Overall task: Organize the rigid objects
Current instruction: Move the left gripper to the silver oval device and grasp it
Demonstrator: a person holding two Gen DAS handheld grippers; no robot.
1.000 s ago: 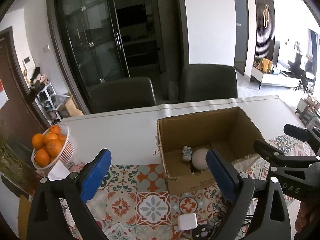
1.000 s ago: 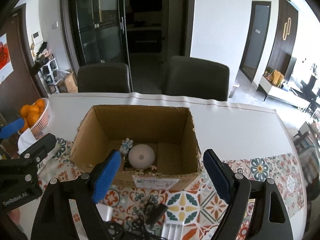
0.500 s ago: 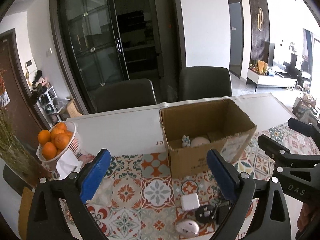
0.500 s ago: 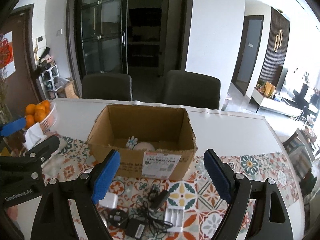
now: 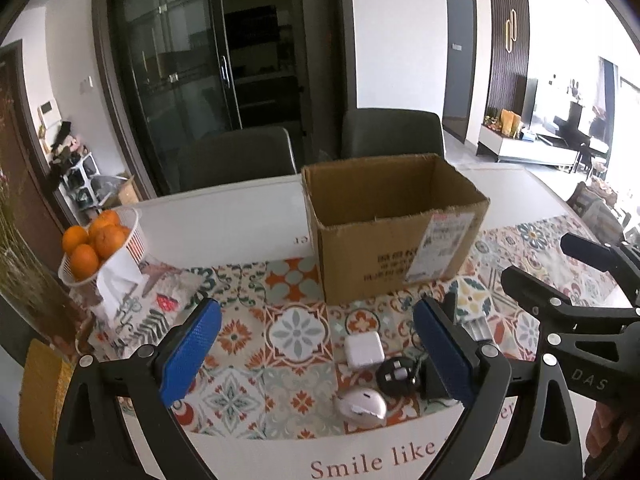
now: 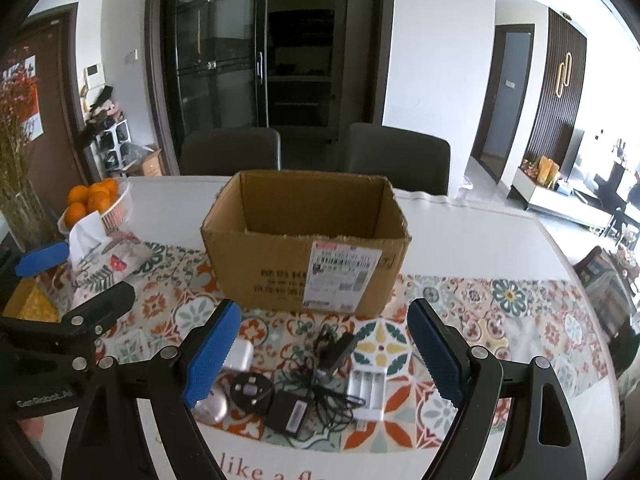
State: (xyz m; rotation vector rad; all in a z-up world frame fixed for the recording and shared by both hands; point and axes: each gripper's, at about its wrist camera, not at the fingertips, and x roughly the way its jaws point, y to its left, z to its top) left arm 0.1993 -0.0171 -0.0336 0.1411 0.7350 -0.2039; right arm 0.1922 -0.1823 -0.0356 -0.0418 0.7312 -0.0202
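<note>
White charger (image 5: 364,350) and mouse (image 5: 361,407) lie before the cardboard box (image 5: 394,258).

Open cardboard box (image 6: 304,264), upright, chargers (image 6: 290,410) and mouse (image 5: 362,406) before it

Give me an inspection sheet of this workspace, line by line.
Surface: white table with a patterned tile-print runner.
Job's things: open brown cardboard box; near it a white square charger, white oval mouse, white battery charger, round black plug.
Clutter: white basket of oranges, floral tissue pouch.
Grippers: left tool and right tool open, holding nothing.
Cables: tangled black cord with black adapter.
Surroundings: two dark chairs, glass-door cabinet.
</note>
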